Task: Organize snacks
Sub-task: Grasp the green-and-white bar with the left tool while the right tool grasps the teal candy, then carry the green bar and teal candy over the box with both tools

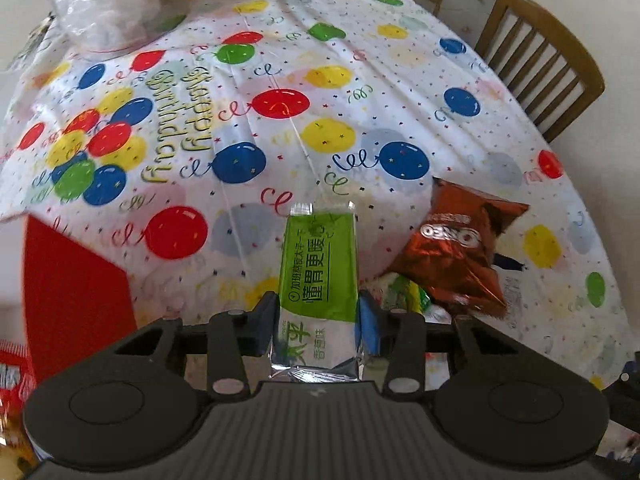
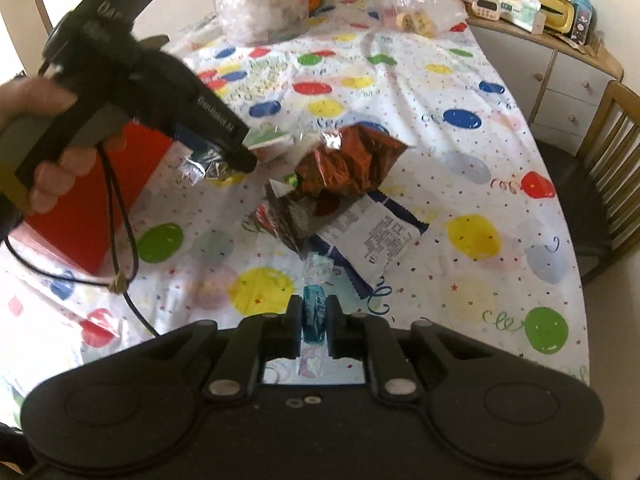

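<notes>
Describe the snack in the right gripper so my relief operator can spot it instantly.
On the balloon-print tablecloth, find the snack pile with the brown foil bag. Nearer the camera, the right gripper is shut on a small blue candy. Unlike the flat packets, it is a translucent twist-wrapped sweet.

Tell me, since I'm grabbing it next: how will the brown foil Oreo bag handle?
The brown foil Oreo bag looks puffed and crinkled, so probably light and yielding. Its glossy film may slip. It rests on other packets, so pushing could shift them.
</notes>
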The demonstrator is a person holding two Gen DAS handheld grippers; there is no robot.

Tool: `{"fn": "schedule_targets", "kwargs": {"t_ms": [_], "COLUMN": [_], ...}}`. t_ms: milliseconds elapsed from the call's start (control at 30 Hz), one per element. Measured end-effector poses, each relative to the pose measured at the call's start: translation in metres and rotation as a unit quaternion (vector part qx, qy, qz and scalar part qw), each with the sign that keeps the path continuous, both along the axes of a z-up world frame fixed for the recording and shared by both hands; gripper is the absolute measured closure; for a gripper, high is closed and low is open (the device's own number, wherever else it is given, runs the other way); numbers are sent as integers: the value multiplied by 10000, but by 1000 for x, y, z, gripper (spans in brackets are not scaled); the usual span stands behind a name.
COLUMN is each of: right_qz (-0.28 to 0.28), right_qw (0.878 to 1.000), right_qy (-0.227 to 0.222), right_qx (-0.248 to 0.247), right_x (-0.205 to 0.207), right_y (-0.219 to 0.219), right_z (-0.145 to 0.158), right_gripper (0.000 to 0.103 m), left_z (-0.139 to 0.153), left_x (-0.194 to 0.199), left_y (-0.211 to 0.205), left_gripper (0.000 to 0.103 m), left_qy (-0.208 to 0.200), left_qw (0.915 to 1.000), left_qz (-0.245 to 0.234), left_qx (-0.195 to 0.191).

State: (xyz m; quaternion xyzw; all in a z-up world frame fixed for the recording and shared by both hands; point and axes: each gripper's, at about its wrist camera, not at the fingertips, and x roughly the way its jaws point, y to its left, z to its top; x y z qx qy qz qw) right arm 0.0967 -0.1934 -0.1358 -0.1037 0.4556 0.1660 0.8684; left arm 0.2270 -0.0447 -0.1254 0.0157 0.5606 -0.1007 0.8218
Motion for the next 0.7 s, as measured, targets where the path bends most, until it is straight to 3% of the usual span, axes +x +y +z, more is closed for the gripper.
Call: {"fn": "schedule_targets", "kwargs": {"t_ms": [700], "right_qz": [219], "right_qw": [9970], "right_qy": [-382], "right_qx": [639], "right_x": [-24], "right_y": [51], "right_z": [69], "right_gripper": [93], "left_z": [89], "left_x": [-97], "left_y": [73], "left_gripper": [62], "left_qy": [-687], "left_qw": [9943], "left_qz": [618], "left_qx": [-528]}}
